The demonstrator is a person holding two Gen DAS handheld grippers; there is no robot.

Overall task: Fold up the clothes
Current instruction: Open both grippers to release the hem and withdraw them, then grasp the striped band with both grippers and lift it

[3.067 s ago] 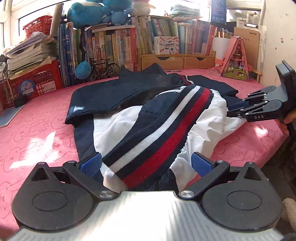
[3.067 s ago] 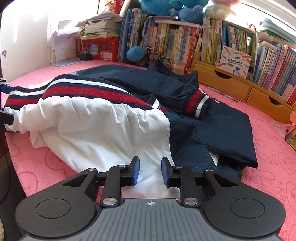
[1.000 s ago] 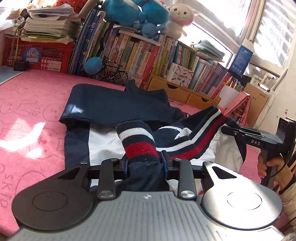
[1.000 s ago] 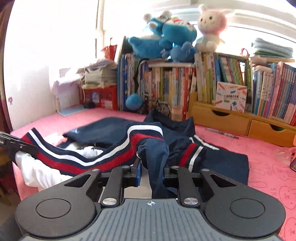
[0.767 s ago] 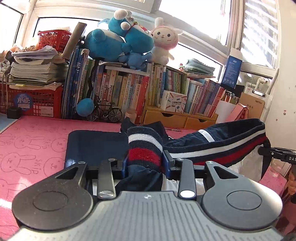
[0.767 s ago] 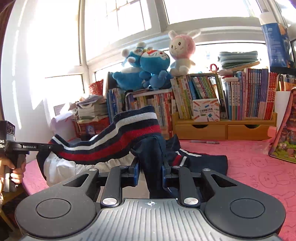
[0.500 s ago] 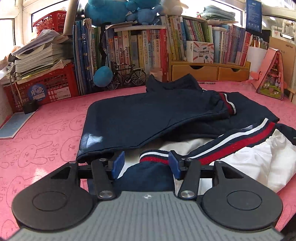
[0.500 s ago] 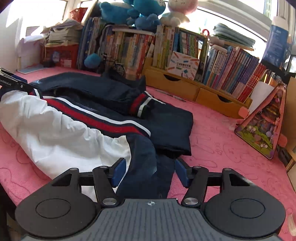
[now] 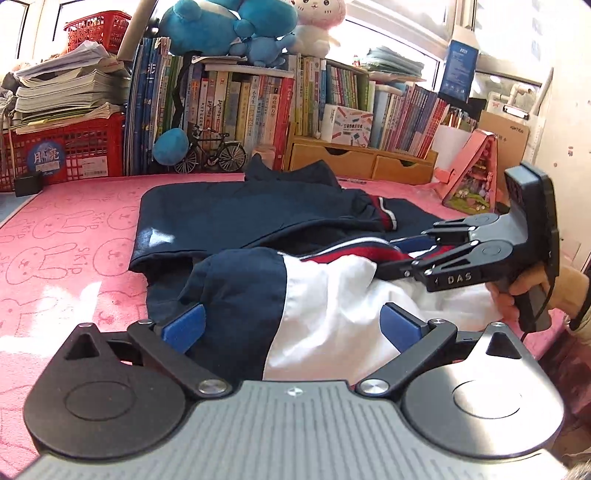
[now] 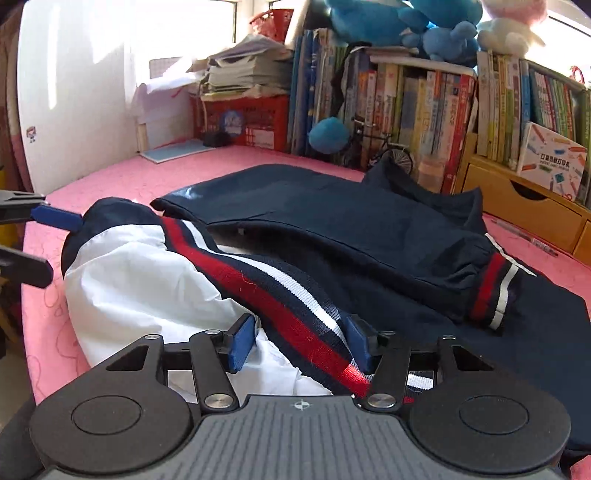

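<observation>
- The jacket point(image 9: 258, 221), navy with a white panel and a red, white and navy ribbed hem point(image 10: 295, 295), lies crumpled on the pink bunny-print cloth point(image 9: 66, 243) that covers the table, its near edge bunched up towards both cameras.
- A navy sleeve ending in a striped cuff point(image 10: 495, 291) rests across the flat navy body of the garment, towards the far right in the right wrist view.
- The left gripper point(image 9: 291, 325) has its blue pads point(image 9: 184, 326) spread wide, one on each side of the navy and white fabric; the cloth sits between them, but neither pad presses it (whether the left pad brushes the navy fold I cannot tell).
- The right gripper point(image 10: 299, 343) is also spread, less widely, with the ribbed hem and a fold of white fabric running through the gap; its pads point(image 10: 242, 341) stand just beside the cloth without pinching it.
- In the left wrist view the right gripper's black linkage, marked "DAS", reaches in from the right over the white fabric, a hand point(image 9: 517, 291) round its handle.
- Behind the jacket stand a row of books point(image 9: 240, 110), a small model bicycle point(image 9: 210, 155), a red crate point(image 9: 66, 151) under stacked papers, wooden drawers point(image 9: 362, 166) and blue plush toys point(image 9: 229, 26) on top.
</observation>
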